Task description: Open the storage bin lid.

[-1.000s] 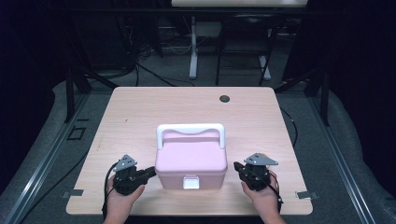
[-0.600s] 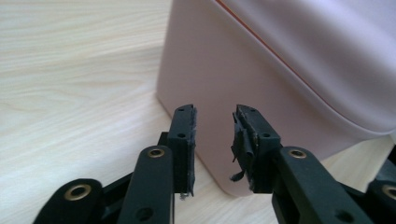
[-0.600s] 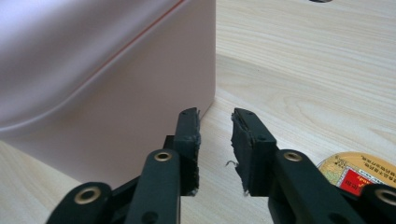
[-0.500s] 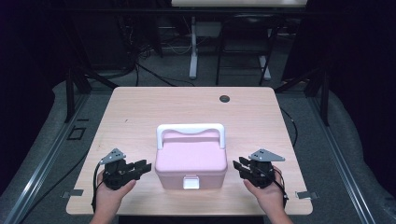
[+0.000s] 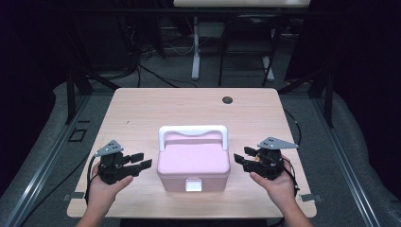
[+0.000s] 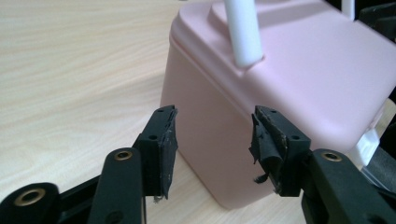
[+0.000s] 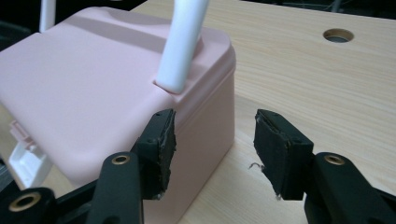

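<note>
The box [image 5: 193, 163] sits on the table [image 5: 142, 109] between left gripper [image 5: 140, 161] and right gripper [image 5: 242, 160].

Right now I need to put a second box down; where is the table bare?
The light wooden table is bare behind the pink plastic box with white handle, up to the round cable hole. The near edge is crowded: the left gripper and right gripper flank the box.

High view: looked forward and down from above the table's [image 5: 142, 109] near edge, at a distance.
Left gripper view: close, faced the pink box's [image 6: 299, 88] left corner.
Right gripper view: close, faced its right corner.
Shared: the pink box.
</note>
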`<state>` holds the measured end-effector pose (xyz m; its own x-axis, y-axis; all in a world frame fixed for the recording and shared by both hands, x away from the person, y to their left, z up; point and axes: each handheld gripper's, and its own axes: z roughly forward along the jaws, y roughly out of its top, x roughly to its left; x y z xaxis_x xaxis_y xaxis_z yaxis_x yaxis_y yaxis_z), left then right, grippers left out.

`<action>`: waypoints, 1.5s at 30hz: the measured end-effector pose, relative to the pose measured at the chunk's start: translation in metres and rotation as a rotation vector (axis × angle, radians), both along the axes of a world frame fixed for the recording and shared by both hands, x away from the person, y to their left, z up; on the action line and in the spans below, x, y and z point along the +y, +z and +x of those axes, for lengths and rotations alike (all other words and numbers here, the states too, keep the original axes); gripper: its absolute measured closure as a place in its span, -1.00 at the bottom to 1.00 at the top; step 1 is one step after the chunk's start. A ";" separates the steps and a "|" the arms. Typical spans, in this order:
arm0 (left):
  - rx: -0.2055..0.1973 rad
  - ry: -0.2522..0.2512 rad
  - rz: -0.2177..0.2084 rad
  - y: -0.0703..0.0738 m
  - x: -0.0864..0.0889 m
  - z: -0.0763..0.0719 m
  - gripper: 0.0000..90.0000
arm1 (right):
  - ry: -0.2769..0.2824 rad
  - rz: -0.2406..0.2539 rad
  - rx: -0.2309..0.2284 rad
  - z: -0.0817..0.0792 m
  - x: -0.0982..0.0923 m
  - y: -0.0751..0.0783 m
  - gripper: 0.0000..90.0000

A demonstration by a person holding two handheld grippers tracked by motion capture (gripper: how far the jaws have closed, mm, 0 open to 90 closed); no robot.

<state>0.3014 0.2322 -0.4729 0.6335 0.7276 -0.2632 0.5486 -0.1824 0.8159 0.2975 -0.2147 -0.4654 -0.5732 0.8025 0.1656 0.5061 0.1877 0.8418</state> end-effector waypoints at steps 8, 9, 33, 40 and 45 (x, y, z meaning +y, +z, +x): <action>0.000 -0.044 -0.003 0.019 -0.006 0.008 0.08 | 0.072 -0.007 0.017 0.009 0.004 0.015 0.06; -0.002 -0.049 0.007 0.021 -0.007 0.009 0.09 | 0.083 -0.013 0.021 0.010 0.005 0.016 0.05; 0.009 -0.096 -0.006 0.019 -0.043 0.041 0.30 | 0.165 0.044 0.044 0.044 0.030 0.013 0.32; -0.008 -0.093 0.018 0.020 -0.045 0.040 0.34 | 0.158 0.032 0.026 0.040 0.031 0.014 0.44; -0.030 -0.093 0.038 0.021 -0.045 0.037 0.43 | 0.154 0.021 0.009 0.035 0.032 0.014 0.53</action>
<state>0.3384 0.1868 -0.4514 0.7060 0.6743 -0.2165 0.5035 -0.2628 0.8231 0.3327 -0.1831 -0.4514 -0.6879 0.7013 0.1868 0.4800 0.2465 0.8419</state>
